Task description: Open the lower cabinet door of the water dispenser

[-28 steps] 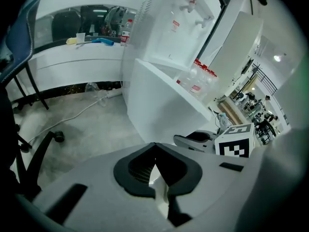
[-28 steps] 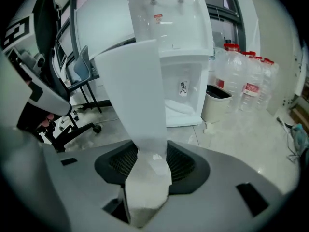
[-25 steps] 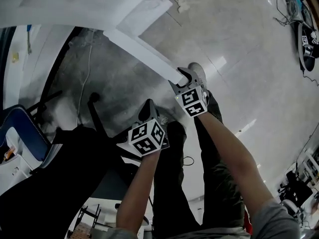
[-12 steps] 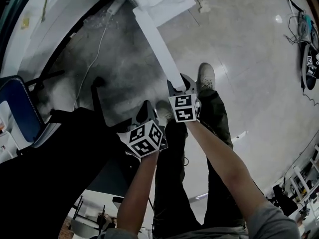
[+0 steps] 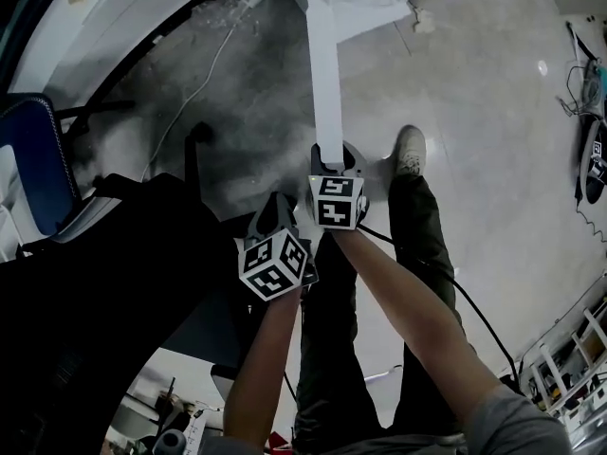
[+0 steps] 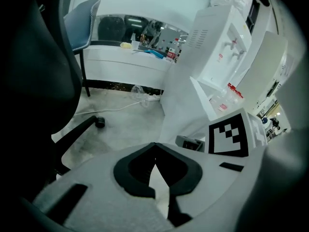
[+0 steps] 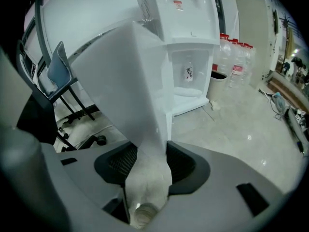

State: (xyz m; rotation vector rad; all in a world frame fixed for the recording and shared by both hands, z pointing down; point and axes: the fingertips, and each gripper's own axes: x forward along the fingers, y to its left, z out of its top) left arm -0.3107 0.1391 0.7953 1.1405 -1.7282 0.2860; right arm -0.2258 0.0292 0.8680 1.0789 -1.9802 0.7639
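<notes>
The white water dispenser (image 7: 188, 28) stands ahead with its lower compartment (image 7: 190, 76) exposed. Its lower cabinet door (image 7: 130, 81) is swung wide out toward me; in the head view the door (image 5: 325, 74) runs straight down the picture. My right gripper (image 7: 153, 153) is shut on the door's free edge, which sits between both pads, and it shows at the door's near end (image 5: 330, 154). To the left of it and off the door, my left gripper (image 5: 275, 207) is shut (image 6: 154, 151) with nothing in it.
A black office chair (image 5: 114, 282) fills the left, with a blue chair (image 5: 38, 159) behind it. A white cable (image 5: 204, 74) lies on the floor by the wall. Water bottles (image 7: 236, 57) stand right of the dispenser. The person's shoe (image 5: 410, 150) is beside the door.
The door has swung further open, from slanting across the head view to running straight down it. The right gripper came along with its edge in its grip; the left gripper moved alongside, still closed on nothing.
</notes>
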